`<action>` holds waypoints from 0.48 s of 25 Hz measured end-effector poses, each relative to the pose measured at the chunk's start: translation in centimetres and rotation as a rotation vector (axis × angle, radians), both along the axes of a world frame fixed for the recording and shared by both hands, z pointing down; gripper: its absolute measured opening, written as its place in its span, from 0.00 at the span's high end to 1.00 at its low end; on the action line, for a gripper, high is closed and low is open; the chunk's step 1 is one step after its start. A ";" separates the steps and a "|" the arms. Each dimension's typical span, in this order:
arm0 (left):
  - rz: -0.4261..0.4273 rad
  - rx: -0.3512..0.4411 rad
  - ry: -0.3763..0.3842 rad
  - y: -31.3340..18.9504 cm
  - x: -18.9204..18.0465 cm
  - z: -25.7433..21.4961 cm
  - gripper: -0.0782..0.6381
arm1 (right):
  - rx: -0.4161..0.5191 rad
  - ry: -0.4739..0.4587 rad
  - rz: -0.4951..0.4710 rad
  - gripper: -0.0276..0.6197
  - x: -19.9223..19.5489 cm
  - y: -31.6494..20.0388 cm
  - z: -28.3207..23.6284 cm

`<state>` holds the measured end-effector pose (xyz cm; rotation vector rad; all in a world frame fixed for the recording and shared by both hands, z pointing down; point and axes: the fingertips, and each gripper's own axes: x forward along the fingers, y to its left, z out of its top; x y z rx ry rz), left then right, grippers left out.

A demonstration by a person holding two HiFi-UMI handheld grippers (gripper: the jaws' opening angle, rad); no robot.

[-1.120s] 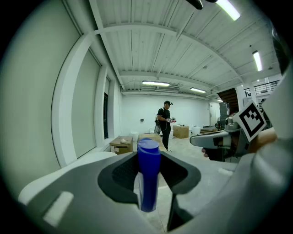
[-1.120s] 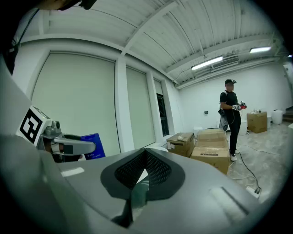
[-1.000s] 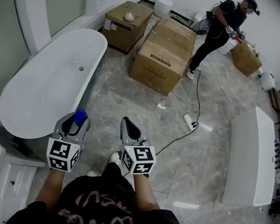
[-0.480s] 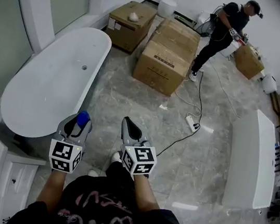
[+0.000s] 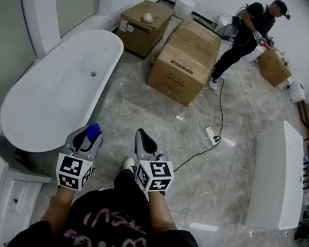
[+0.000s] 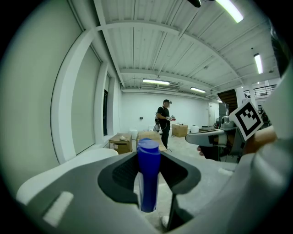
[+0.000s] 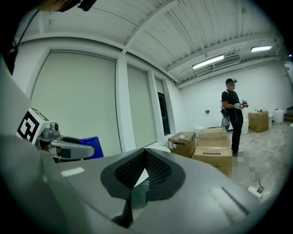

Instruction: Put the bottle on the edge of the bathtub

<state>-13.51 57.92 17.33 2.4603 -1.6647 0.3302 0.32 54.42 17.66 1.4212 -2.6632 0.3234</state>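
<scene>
Bottle [image 6: 149, 173]: solid blue.
Bathtub [image 5: 54, 98], 10 o'clock: plain white.
Left gripper [image 5: 87, 135], right gripper [image 5: 144, 139]: grey, black-lined fingers [image 7: 158, 171], cubes in black-and-white squares.
Boxes [image 5: 182, 66], 12 o'clock: brown.
Floor [image 5: 221, 177]: grey, marbled.

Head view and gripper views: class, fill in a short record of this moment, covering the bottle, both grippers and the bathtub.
bathtub: white, edge bare
left gripper: shut on the bottle, beside the bathtub's near end
bottle: blue, upright between the jaws
right gripper: shut, empty
task: bottle not yet placed
</scene>
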 end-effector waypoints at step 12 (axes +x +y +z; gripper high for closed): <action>0.001 -0.031 -0.019 -6.0 -1.4 1.4 0.68 | -0.025 -0.016 -0.019 0.94 -1.8 -6.1 1.9</action>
